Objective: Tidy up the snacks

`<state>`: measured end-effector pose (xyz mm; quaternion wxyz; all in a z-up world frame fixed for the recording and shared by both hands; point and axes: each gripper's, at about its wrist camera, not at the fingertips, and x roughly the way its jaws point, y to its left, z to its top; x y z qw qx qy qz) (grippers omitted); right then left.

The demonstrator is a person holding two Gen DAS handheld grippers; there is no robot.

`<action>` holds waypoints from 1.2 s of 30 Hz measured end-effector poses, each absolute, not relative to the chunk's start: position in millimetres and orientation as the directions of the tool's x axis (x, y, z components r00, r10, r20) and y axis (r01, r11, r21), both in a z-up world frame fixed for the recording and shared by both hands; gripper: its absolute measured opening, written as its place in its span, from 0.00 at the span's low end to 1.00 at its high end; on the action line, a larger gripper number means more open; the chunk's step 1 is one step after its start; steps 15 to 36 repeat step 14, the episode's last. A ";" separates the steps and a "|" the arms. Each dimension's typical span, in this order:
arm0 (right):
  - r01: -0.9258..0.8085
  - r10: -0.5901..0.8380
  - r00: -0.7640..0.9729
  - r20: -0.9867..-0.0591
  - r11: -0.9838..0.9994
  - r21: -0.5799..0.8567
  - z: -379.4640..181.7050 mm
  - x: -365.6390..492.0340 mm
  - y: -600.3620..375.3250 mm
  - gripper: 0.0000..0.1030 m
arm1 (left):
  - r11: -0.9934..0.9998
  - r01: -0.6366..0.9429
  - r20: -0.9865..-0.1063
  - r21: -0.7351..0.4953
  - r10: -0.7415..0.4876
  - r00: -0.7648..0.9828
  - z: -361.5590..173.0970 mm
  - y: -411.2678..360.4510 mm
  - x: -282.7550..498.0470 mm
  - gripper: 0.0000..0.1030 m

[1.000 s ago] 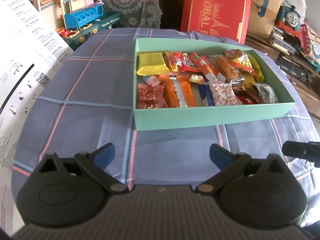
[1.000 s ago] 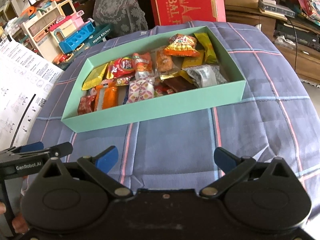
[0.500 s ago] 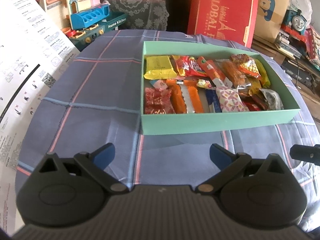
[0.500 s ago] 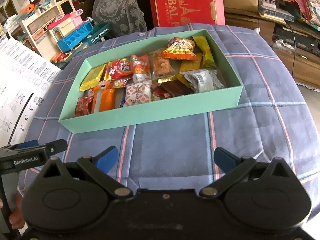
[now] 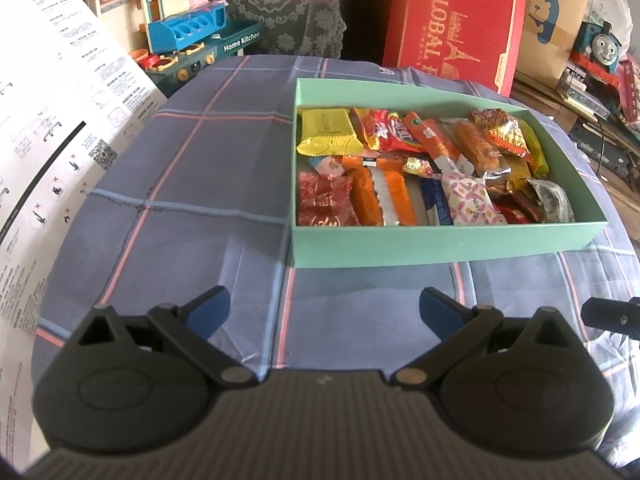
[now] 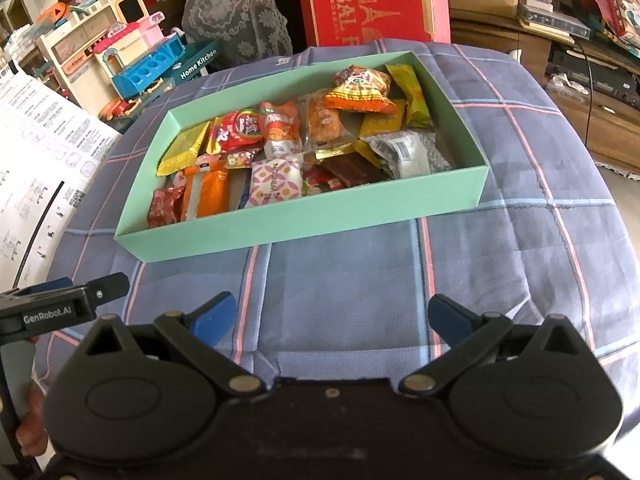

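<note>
While both the left gripper [image 5: 324,308] and right gripper [image 6: 332,316] hover empty, fingers spread wide, packaged snacks [image 5: 420,168] fill a green box [image 5: 440,246] on the plaid-covered table [image 5: 192,184].

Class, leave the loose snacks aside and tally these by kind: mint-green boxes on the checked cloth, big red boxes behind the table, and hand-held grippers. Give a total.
Mint-green box: 1
Big red box: 1
Hand-held grippers: 2, the left hand-held gripper and the right hand-held gripper, both open and empty
Total: 4
</note>
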<state>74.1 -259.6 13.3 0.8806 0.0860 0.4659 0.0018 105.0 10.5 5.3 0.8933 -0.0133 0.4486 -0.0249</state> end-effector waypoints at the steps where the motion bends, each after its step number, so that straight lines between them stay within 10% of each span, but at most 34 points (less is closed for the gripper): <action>1: 0.076 0.084 0.565 -0.821 0.985 0.154 13.1 74.5 -259.7 1.00 | 0.999 0.029 -0.802 -0.045 -0.053 0.595 5.0 10.7 105.3 1.00; 36: 0.078 0.082 0.561 -0.823 0.985 0.151 10.4 74.5 -259.4 1.00 | 0.999 0.019 -0.800 -0.046 -0.048 0.599 4.5 13.3 107.4 1.00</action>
